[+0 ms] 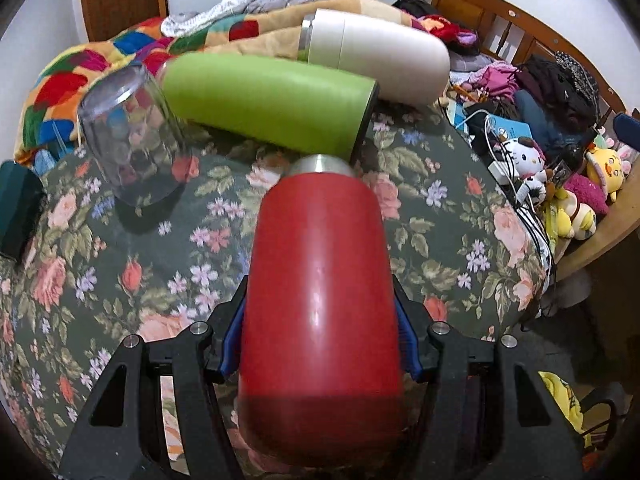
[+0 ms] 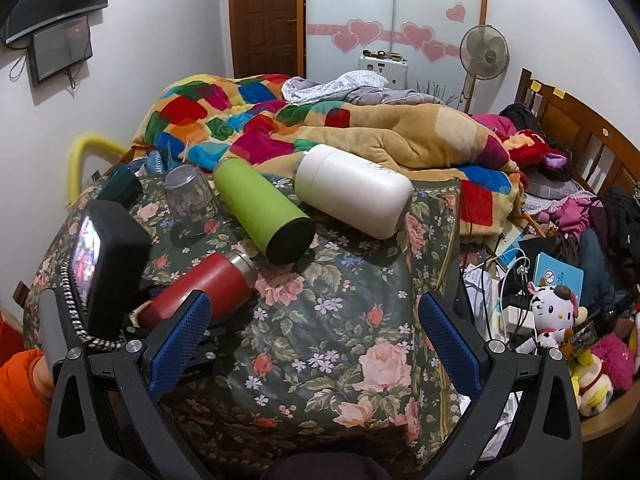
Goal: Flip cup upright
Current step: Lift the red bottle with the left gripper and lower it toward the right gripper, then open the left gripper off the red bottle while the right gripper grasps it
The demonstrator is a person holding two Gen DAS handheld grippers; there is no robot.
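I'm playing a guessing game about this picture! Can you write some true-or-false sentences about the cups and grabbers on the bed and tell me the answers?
1. The left gripper is squeezing the red bottle. True.
2. The right gripper holds the green bottle. False: its jaws are open with nothing between them, and the green bottle lies on the floral cover.
3. The clear glass stands upside down. True.
4. The white bottle stands upright. False: it lies on its side.
5. The red bottle's silver neck points away from the left wrist camera. True.

Left wrist view close over red flask [image 1: 320, 300]; right view farther back.
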